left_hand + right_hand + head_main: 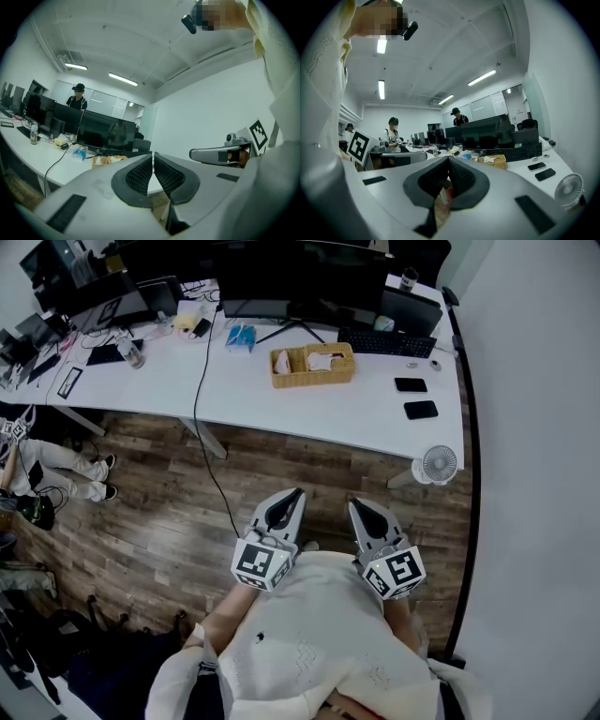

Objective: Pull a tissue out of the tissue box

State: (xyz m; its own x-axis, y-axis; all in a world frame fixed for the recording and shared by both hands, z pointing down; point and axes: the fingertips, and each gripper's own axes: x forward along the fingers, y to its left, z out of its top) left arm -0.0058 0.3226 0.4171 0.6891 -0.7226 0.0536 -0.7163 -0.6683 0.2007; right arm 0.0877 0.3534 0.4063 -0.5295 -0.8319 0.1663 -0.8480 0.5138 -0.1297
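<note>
A woven tissue box point(312, 365) with white tissue sticking out of its top stands on the white desk point(309, 413), in front of the monitors. It also shows small and far off in the left gripper view point(105, 161) and the right gripper view point(497, 161). Both grippers are held close to the person's chest, well back from the desk, over the wooden floor. My left gripper point(298, 491) point(153, 153) is shut with nothing between its pads. My right gripper point(354, 502) point(449, 159) is beside it, also shut and empty.
On the desk lie a keyboard point(389, 343), two phones point(415, 397), a blue packet point(241, 337) and a bottle point(131, 351). A small fan point(439, 464) sits at the desk's right corner. A cable point(202, 427) hangs to the floor. A seated person's legs point(56, 470) are at left.
</note>
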